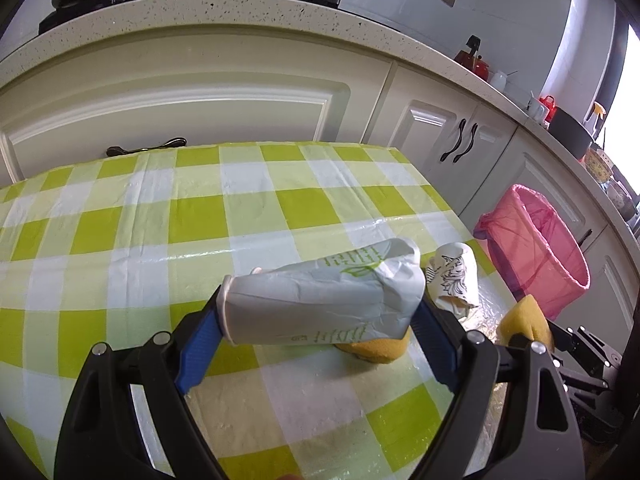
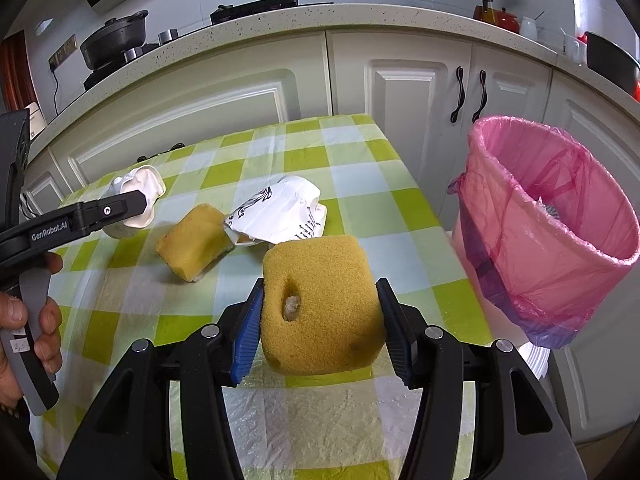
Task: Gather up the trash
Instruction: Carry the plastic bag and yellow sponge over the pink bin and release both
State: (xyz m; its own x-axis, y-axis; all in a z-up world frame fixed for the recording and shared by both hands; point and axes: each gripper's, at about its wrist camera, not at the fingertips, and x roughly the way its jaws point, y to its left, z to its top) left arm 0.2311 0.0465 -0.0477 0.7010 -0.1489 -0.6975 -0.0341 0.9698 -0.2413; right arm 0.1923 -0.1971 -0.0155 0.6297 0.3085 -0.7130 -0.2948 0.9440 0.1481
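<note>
My left gripper (image 1: 320, 304) is shut on a crushed white paper cup with green print (image 1: 324, 300), which lies crosswise between the blue pads just above the checked tablecloth (image 1: 160, 220). Half hidden beneath that cup, a yellow sponge (image 1: 372, 350) rests on the table. My right gripper (image 2: 320, 286) is shut on a second yellow sponge with a hole in it (image 2: 320, 312), held above the table's right edge. A crumpled white cup with black print (image 2: 280, 212) lies beside the table sponge (image 2: 196, 242). The pink-lined bin (image 2: 552, 220) stands on the floor to the right.
Cream kitchen cabinets (image 1: 200, 92) and a speckled counter (image 1: 240, 12) with a stove, pots and a red kettle (image 1: 474, 60) run behind the table. A person's hand (image 2: 24, 320) grips the left tool's handle. A black cable (image 1: 148, 146) lies at the table's far edge.
</note>
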